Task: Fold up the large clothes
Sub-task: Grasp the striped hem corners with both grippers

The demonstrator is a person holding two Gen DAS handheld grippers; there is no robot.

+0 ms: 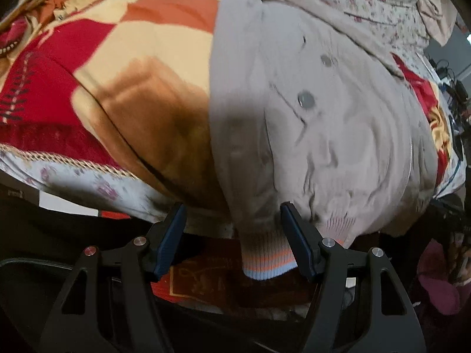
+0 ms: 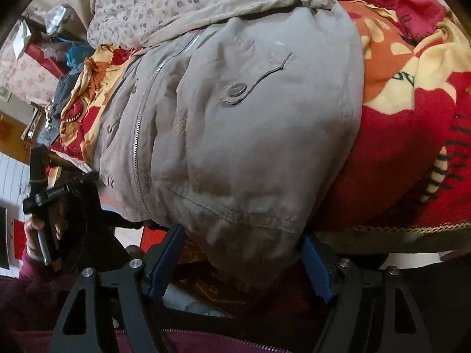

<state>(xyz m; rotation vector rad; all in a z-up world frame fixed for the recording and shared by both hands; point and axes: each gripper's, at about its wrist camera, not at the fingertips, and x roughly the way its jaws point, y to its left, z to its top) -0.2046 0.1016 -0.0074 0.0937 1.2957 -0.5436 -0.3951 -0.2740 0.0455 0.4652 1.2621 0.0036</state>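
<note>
We have both grippers, left (image 1: 232,235) and right (image 2: 241,260), jaws wide, straddling the beige jacket's (image 2: 250,135) hem at the near bed (image 1: 88,176) edge.

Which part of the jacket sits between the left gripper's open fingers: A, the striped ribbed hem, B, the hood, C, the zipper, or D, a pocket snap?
A: in the left wrist view the striped hem hangs between the open fingers of the left gripper, at the bottom edge of the jacket.
</note>
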